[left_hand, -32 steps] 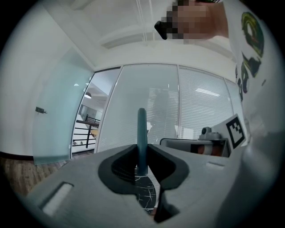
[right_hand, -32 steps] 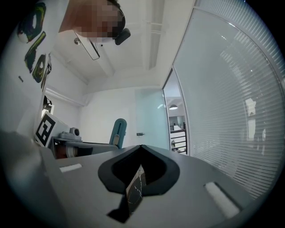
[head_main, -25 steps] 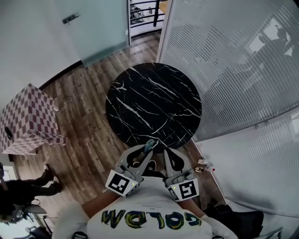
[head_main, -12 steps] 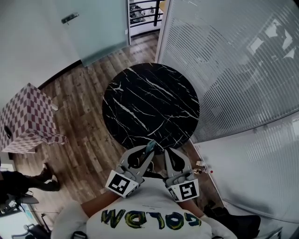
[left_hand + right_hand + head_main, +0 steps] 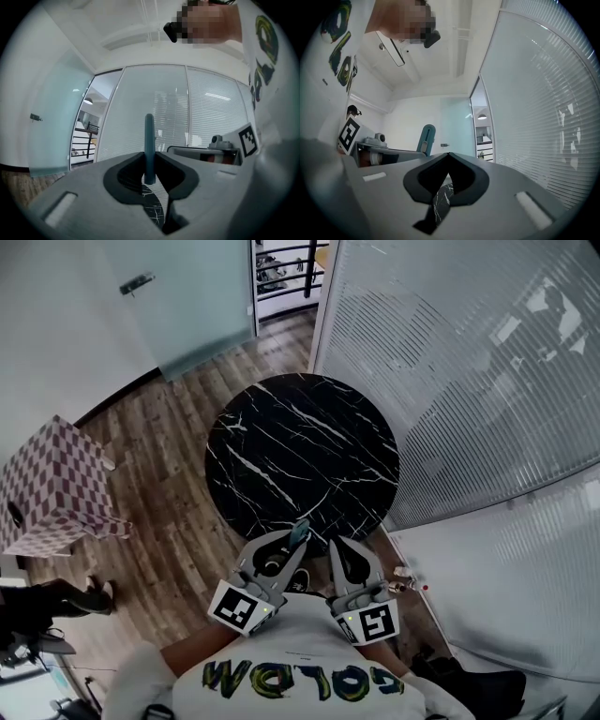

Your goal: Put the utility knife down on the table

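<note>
Left hand-held gripper (image 5: 294, 542) grasping utility knife (image 5: 149, 140) – right hand-held gripper (image 5: 448, 155) clenched, empty – table (image 5: 300, 446) ahead.

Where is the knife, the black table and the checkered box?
utility knife (image 5: 149, 145): left gripper view, middle of its teal body.
table (image 5: 300, 451): head view, bare marble top.
checkered box (image 5: 52, 488): head view, its checkered surface.

the utility knife (image 5: 149, 140) shows only a thin teal edge; whether its blade is out cannot be told
</note>
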`<action>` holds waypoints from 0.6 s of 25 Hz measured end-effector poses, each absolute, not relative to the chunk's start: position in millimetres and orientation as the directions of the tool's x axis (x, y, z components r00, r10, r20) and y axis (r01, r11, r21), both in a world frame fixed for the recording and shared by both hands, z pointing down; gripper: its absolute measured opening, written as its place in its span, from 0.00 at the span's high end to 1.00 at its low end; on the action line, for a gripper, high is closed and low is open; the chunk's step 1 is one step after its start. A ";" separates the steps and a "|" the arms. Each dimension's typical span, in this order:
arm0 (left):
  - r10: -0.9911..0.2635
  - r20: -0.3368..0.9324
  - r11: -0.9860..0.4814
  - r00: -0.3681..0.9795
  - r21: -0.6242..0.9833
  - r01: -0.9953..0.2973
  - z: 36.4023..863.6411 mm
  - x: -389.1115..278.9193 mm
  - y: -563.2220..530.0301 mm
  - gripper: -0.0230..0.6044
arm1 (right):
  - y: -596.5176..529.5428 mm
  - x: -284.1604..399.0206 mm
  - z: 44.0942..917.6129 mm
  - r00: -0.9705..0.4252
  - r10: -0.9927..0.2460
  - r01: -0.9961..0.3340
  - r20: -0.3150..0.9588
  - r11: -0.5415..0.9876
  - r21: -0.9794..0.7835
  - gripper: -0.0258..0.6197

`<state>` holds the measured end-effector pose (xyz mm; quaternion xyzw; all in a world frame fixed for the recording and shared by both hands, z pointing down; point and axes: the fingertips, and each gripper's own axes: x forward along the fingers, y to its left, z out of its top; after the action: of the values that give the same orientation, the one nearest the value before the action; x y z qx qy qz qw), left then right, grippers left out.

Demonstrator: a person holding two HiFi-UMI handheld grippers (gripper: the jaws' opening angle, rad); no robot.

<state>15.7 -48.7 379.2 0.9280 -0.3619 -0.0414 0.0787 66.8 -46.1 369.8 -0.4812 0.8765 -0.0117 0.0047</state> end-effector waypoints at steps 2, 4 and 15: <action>-0.678 -0.019 -0.726 0.735 0.177 -0.665 380.3 15.2 -51.2 0.85 | -47.7 66.7 370.1 -0.535 -0.845 -0.844 0.002 0.535 -0.024 0.96; -0.672 0.000 -0.728 0.740 0.180 -0.661 384.6 15.7 -53.3 0.85 | -49.6 67.5 372.4 -0.533 -0.846 -0.846 0.007 0.532 -0.026 0.96; -0.652 0.066 -0.732 0.756 0.206 -0.649 409.5 23.2 -69.5 0.85 | -65.2 74.6 390.3 -0.528 -0.849 -0.849 0.034 0.527 -0.028 0.96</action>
<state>23.2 -69.5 409.5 0.9306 -0.3495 -0.0054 0.1088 74.6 -65.2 390.3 -0.4858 0.8738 -0.0204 -0.0084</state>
